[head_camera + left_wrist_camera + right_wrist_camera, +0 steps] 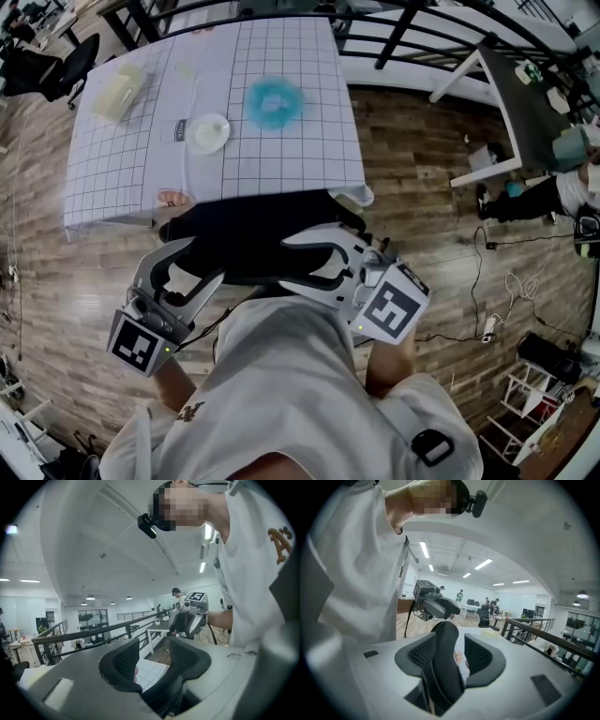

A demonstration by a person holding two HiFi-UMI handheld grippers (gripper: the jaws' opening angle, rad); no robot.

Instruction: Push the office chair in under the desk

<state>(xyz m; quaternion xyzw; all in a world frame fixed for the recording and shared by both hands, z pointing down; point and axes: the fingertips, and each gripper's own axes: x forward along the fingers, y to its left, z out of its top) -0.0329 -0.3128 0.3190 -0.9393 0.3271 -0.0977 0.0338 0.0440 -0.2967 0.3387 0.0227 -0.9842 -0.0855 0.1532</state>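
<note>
- White shirt [291,375] of the person fills the bottom of the head view, on the near side of the desk [281,169].
- Left gripper [202,262] sits at the desk's near edge, towards its left corner. Its jaws stand about half open and straddle the left rim of the office chair [244,230]. In the left gripper view the black mesh rim lies low between them against one pad, with a gap on the other side.
- Right gripper [291,258] is at the same near edge, further right. Its jaws are also about half open, with the top rim of the chair back upright between them. The rim lies along one pad, and the desk's cloth shows through the gap beside the other.
- The office chair's back meets the desk's near edge between the two grippers; its seat is out of sight.
- On the desk's gridded white cloth a fluffy blue ring [274,101] lies near the far side, a white bowl [207,132] just left of it, and a pale yellow object [117,92] by the far left corner.
</note>
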